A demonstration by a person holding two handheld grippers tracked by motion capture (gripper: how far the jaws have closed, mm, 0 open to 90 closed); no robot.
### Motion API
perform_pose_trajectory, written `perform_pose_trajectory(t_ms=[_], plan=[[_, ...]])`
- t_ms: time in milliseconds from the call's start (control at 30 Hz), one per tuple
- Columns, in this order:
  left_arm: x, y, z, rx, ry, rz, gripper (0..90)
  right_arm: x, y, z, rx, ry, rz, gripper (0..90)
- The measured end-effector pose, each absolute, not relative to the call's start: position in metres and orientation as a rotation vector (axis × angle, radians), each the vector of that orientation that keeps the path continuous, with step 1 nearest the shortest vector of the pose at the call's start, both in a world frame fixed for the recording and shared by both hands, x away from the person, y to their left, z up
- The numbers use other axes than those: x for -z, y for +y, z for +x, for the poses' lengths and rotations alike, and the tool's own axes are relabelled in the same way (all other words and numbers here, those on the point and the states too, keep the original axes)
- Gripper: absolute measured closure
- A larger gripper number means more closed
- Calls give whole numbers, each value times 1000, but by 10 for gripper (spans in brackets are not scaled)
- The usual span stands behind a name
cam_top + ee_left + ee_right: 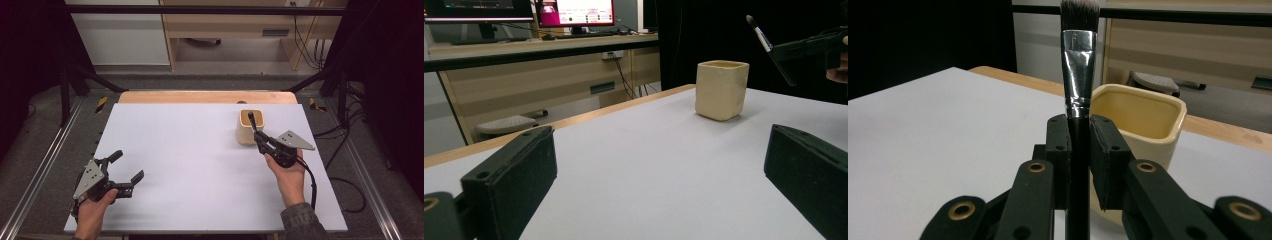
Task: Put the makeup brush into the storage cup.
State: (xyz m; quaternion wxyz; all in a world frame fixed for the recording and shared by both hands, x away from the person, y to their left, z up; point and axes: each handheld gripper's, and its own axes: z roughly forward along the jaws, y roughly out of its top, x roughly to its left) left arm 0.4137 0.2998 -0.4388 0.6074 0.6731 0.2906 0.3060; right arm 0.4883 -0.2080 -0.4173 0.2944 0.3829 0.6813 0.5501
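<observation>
1. Worktop [200, 165]: white board with a wooden strip along its far edge. It carries one pot; the rest of the surface is bare.

2. Left tongs [126, 167]: held in your left hand at the near left corner of the worktop, jaws spread wide, nothing between them. In the left gripper view the two black pads stand well apart with bare board between. Keep them parked there, out of the way.

3. Right tongs [256, 134]: held in your right hand near the far right corner, jaws clamped on the brush handle. In the right gripper view the pads [1058, 150] press the handle from both sides.

4. Pot [249, 127]: cream, square with rounded corners, open at the top, standing upright near the far right corner. It looks empty from the right gripper view.

5. Brush [1078, 75]: black handle, silver ferrule, dark bristles. It stands in the right tongs with bristles away from your hand, just over the near rim of the pot, apparently clear of it.

Handling note: the step in hand appears to be placing the brush in the pot. Centre it over the opening first, tip it towards upright, lower it, and release only once it rests inside, so the pot is not nudged or tipped.
</observation>
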Motion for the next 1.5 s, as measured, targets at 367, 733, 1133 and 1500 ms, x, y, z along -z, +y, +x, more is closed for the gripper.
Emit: perform_pose_trajectory(t_ms=[367,733,1133,1500], plan=[[439,301,414,-700,677,1536,0,417,-209,488,-1480,1748,1003,793],[439,301,414,-696,675,1537,1,415,-208,489,-1490,1721,988,793],[439,301,414,-694,673,1535,1,409,-205,491,-1498,1687,961,793],[439,301,414,-691,673,1536,1,403,-200,497,-1500,1662,958,793]])
